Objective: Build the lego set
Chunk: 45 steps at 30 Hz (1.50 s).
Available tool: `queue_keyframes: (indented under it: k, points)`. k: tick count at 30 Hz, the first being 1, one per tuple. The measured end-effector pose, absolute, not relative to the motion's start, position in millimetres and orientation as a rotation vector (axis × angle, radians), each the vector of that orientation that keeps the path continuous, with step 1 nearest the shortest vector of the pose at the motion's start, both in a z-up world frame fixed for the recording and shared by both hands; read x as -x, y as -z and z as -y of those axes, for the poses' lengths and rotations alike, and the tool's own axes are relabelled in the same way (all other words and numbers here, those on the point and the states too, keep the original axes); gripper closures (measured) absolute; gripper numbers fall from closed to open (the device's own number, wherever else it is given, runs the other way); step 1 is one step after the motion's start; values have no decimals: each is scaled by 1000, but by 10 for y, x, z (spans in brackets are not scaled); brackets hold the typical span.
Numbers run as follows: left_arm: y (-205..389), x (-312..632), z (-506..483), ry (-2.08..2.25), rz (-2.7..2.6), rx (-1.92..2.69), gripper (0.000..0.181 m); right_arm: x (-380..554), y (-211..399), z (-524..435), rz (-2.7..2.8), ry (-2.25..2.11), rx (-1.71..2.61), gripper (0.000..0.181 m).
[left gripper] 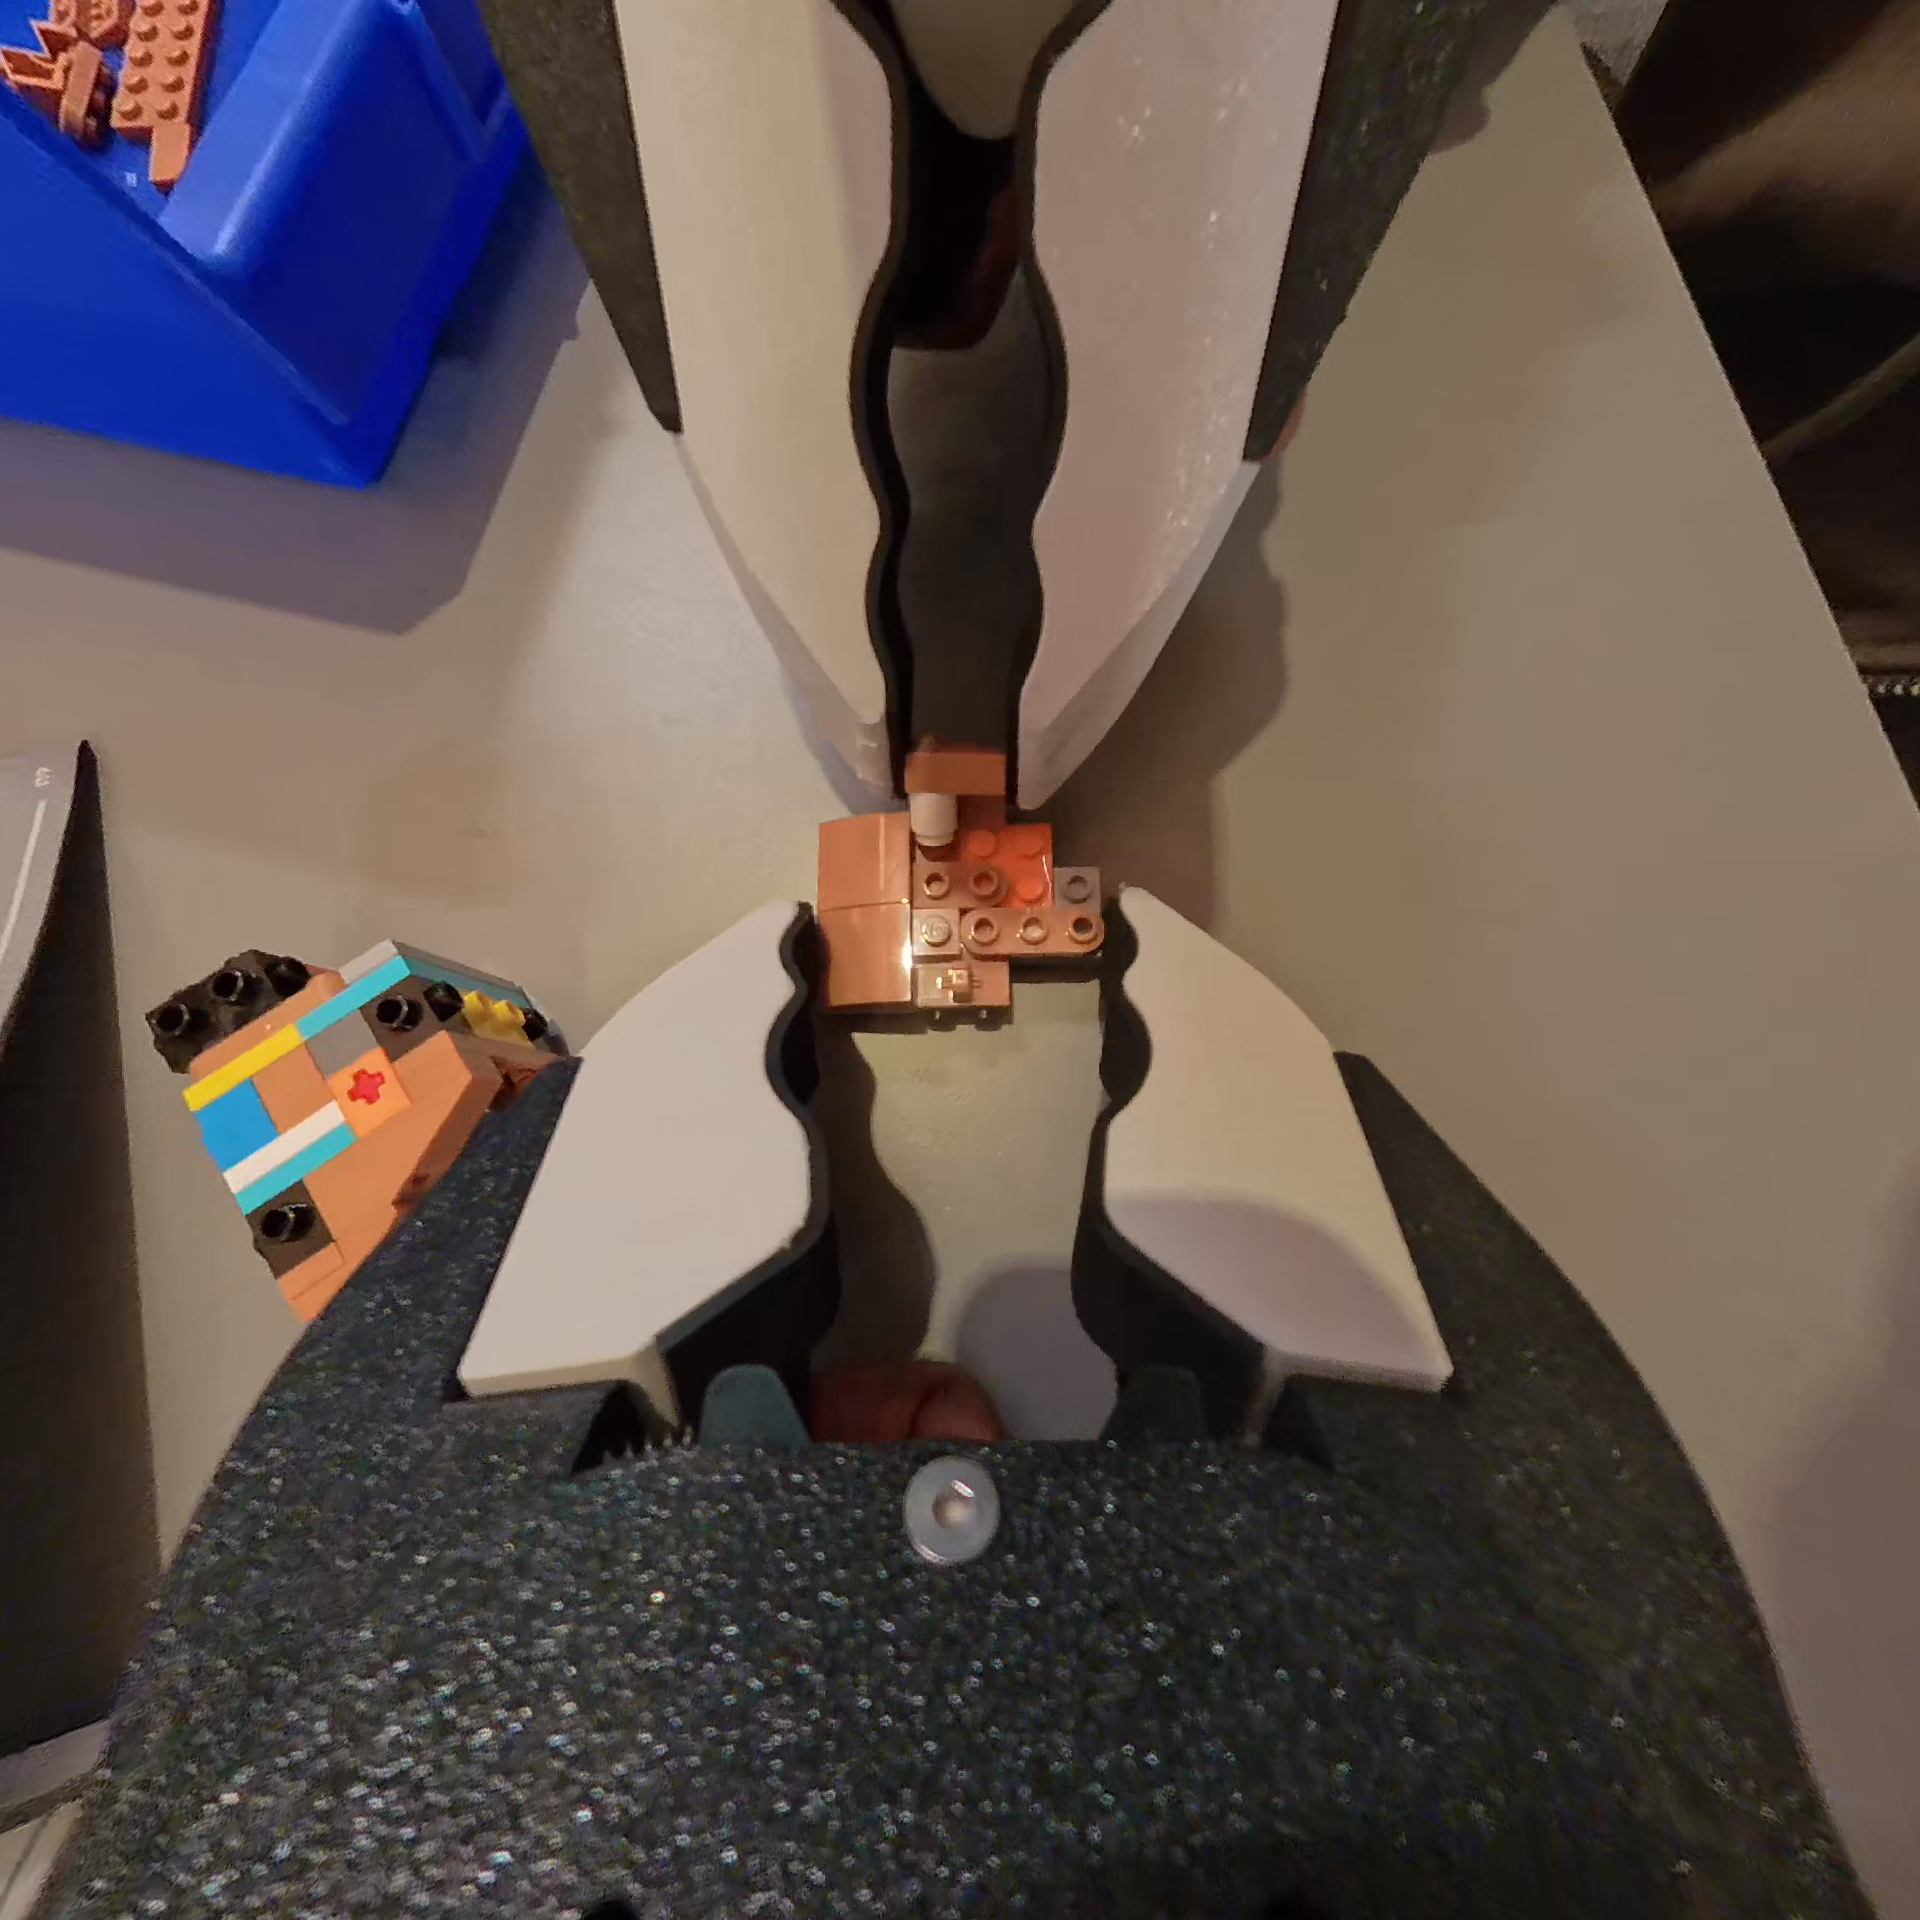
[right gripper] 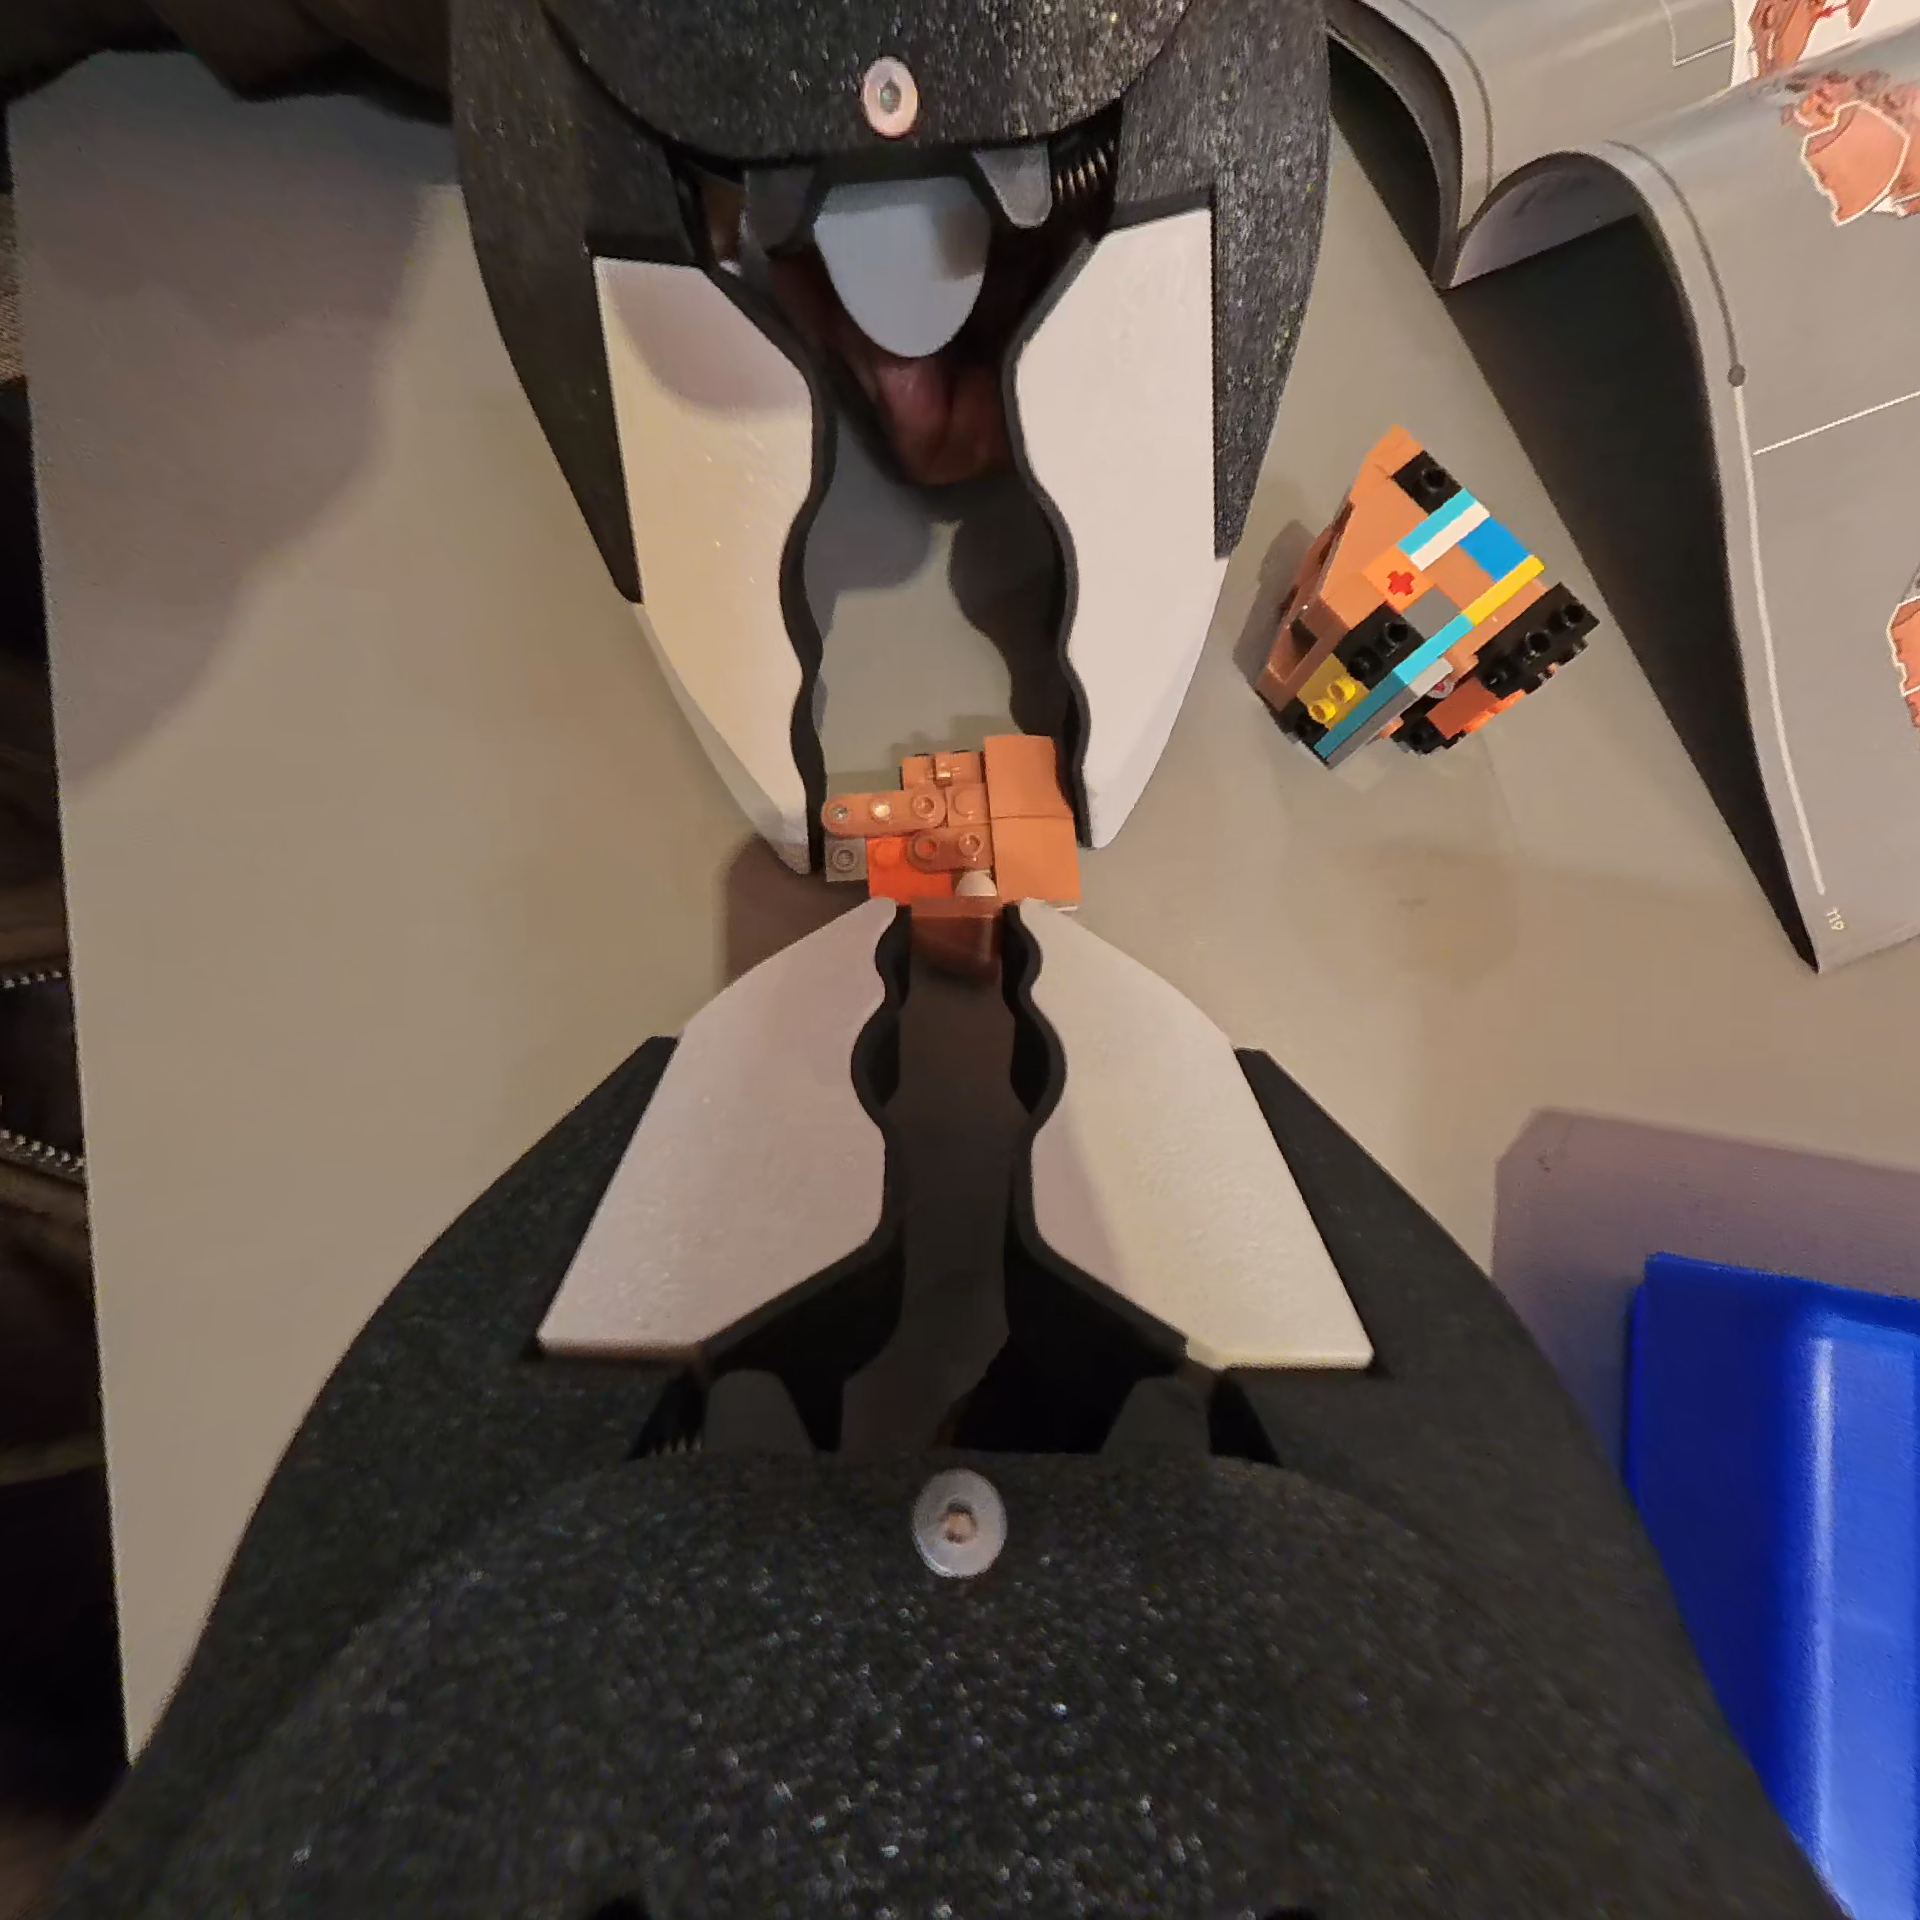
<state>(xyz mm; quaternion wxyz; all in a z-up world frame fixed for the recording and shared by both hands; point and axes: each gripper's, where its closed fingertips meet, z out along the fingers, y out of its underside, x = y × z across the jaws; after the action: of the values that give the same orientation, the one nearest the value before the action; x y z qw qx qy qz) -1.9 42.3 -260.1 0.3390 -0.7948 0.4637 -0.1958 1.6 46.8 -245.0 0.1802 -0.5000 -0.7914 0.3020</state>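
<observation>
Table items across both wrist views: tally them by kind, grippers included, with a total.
Grippers: 2, the left gripper and the right gripper
Lego assemblies: 2, the small brown sub-assembly held between both grippers and the multicoloured build lying apart
Loose brown brick in the right gripper: 1
Blue parts bin: 1
Instruction booklet: 1
Total: 7

Two grippers (left gripper: 961, 909) (right gripper: 956, 904); two lego assemblies, one small brown (left gripper: 940, 914), one multicoloured (left gripper: 332, 1101); one small brown piece (left gripper: 954, 774); one blue bin (left gripper: 260, 260); one open instruction booklet (right gripper: 1662, 312)
</observation>
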Motion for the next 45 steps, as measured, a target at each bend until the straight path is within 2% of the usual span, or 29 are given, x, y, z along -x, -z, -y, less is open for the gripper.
queue_keyframes:
  k: [45]
  points:
    - [2598,-11,-456,519,-1153,2090,129,45,2444,-449,2262,-853,1332,165]
